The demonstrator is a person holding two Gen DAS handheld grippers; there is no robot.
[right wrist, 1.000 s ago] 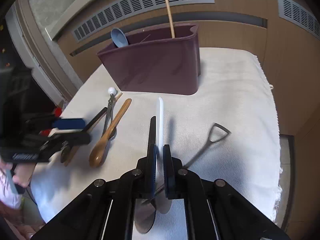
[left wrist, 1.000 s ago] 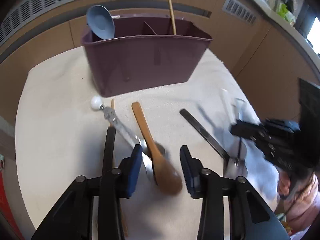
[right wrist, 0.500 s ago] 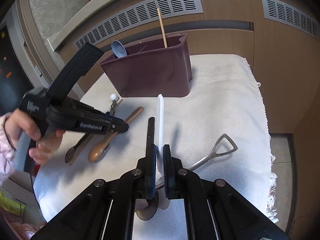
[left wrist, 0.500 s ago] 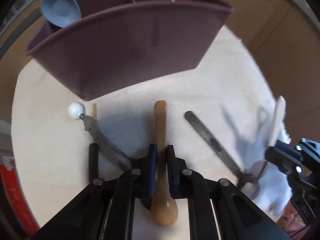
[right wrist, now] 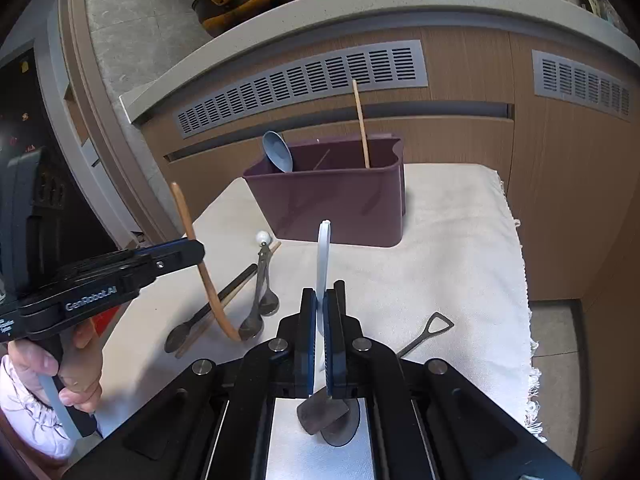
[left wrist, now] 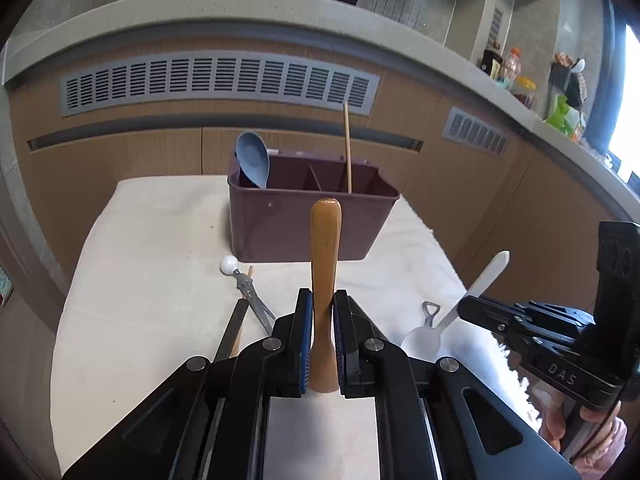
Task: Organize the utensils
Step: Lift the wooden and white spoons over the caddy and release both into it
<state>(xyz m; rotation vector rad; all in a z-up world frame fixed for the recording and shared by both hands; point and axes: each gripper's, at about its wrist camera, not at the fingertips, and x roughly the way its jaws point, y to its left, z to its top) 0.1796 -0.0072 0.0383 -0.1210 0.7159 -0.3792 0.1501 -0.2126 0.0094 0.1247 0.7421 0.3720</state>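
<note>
Clamping a wooden spoon by its handle, the left gripper shows in the left wrist view w/ both blue pads pressed on the wood; handle end points up and away toward the maroon caddy. Caddy sits at the far side of the white cloth, w/ a blue scoop in its left compartment and a thin wooden stick upright further right. On the cloth, left of the gripper: a white-knobbed metal utensil and a dark-handled utensil. At right, the right gripper holds a white plastic spoon, bowl low, handle angled up.

Right wrist view: right gripper is closed tight on the white plastic spoon, handle sticking up toward the caddy. Left gripper comes in from the left, held by a hand, pinching the wooden spoon mid-handle, bowl hanging just above the metal spoons on the cloth. A shovel-handled utensil lies to the right.
</note>
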